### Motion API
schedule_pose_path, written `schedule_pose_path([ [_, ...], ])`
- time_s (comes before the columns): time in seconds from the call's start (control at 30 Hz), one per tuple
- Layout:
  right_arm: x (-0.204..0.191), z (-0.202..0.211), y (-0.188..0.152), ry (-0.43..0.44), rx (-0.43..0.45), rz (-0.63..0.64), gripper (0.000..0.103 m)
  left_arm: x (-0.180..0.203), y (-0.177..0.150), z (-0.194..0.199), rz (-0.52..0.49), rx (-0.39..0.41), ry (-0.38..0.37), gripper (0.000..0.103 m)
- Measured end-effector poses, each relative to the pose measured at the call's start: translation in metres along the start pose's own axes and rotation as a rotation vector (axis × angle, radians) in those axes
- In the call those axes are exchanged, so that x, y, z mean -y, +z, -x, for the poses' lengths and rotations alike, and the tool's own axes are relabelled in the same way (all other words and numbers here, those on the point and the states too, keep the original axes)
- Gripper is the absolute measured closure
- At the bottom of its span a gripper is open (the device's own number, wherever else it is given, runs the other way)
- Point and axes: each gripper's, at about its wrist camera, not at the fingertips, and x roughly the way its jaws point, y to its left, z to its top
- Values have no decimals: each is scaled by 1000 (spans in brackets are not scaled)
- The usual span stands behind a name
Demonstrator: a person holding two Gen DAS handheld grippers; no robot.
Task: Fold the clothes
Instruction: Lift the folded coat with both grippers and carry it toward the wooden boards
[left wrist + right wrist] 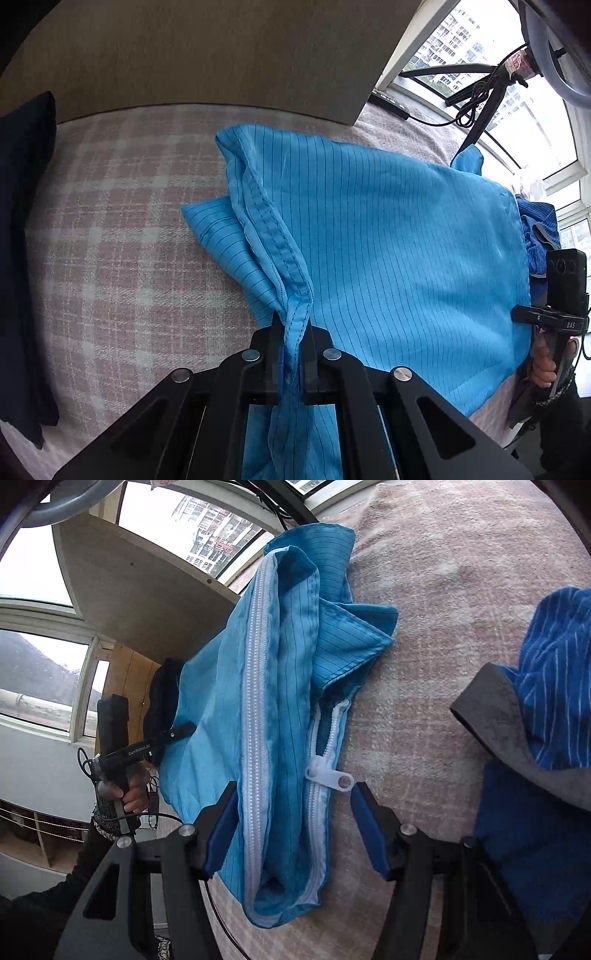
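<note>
A light blue pinstriped garment (388, 240) lies on a pink checked blanket (110, 221). My left gripper (291, 332) is shut on a bunched, stitched hem of it, and the cloth runs down between the fingers. In the right wrist view the same garment (221, 701) shows its white zipper and zipper pull (334, 775). My right gripper (294, 794) stands open, its blue pads on either side of the zipper edge. The left gripper (177, 734) appears beyond, held by a hand at the garment's far edge.
A dark navy cloth (26, 240) lies at the blanket's left edge. A dark blue striped garment with grey trim (554, 675) sits to the right. A tan board (221, 55) stands behind, with windows and a coiled cable (469, 107) beyond it.
</note>
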Motion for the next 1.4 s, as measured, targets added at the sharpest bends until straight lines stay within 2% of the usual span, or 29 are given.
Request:
schedule_pose_path([
  [0.07, -8, -5, 0, -9, 5, 30, 46, -1, -1, 0, 2, 2, -2, 99],
  [0.13, -8, -10, -2, 5, 12, 23, 59, -2, -2, 1, 4, 5, -9, 99],
  [0.23, -7, -18, -5, 26, 24, 13, 90, -4, -3, 4, 16, 16, -21, 99],
  [0.3, -6, -23, -7, 40, 32, 7, 93, -5, -4, 7, 23, 28, -24, 99],
  [0.4, -16, -19, -13, 27, 83, 24, 95, -5, -6, 17, 40, 45, -37, 99],
  [0.57, -26, 4, -23, 84, 141, -11, 95, 7, -9, 42, 41, 84, -63, 100],
  [0.77, -59, 30, -37, 77, 203, 34, 96, 31, -24, 85, -16, 145, -51, 100],
  [0.97, -101, 56, -57, 78, 255, 102, 96, 33, -45, 129, -9, 216, -64, 100],
  [1.2, -154, 63, -74, 39, 281, 207, 96, 15, -63, 163, 1, 261, -77, 100],
  [1.4, -208, 34, -69, 11, 275, 289, 96, -46, -74, 202, 12, 306, -67, 100],
])
